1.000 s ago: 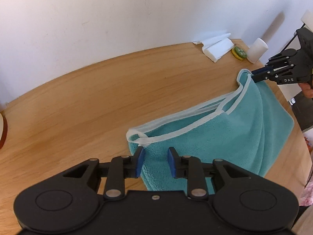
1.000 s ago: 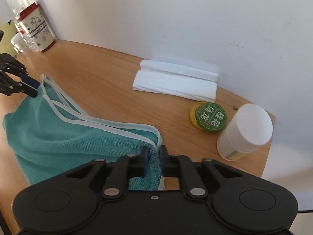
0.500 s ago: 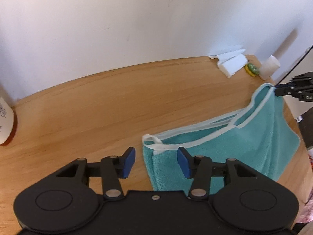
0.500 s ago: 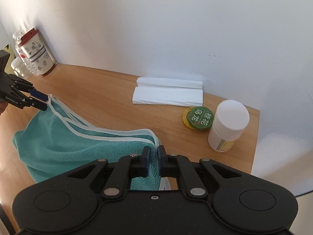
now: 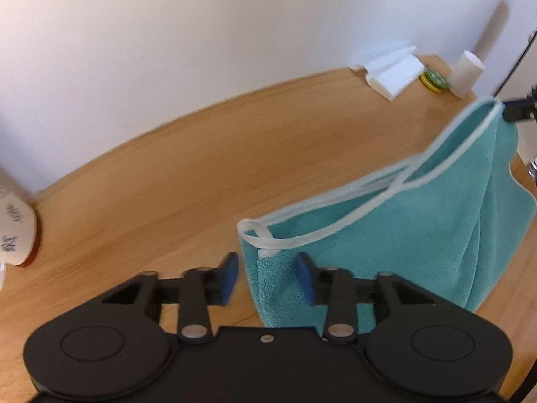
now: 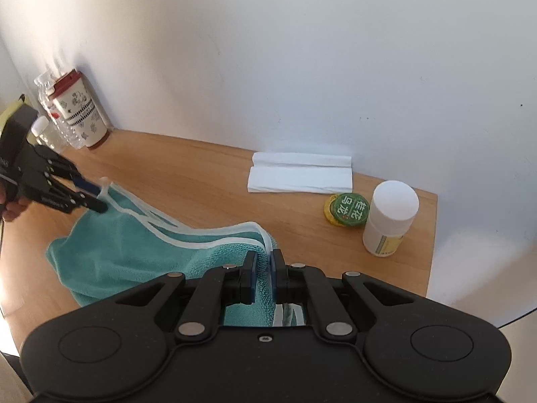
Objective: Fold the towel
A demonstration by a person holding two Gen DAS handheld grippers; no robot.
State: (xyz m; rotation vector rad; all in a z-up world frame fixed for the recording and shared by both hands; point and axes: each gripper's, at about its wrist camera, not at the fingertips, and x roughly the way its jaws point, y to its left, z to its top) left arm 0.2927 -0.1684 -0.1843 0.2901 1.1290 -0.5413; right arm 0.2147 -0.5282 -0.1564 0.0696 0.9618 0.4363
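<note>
While the teal microfibre towel with the pale piped hem (image 5: 396, 235) hangs doubled above the round wooden table (image 5: 188, 181), its right-hand corners are seen pinched between the clenched jaws of the right gripper (image 6: 263, 270), the cloth passing between the blue pads. The left gripper (image 5: 266, 277) is held with its jaws released, spread on either side of the towel's left corner, which stands between the pads without being visibly squeezed. The hemmed top edge is stretched from left to right between the two grippers, and this is the towel's long axis; the body of the cloth droops below it toward the near side of the table. Since the free corner lies directly between the left jaws, only a closing would be needed for it to be taken, though a letting-go would fit the same pose. A folded white cloth (image 6: 300, 176), a green-lidded tin (image 6: 347, 209) and a white plastic bottle (image 6: 391, 218) are kept at the far right.
</note>
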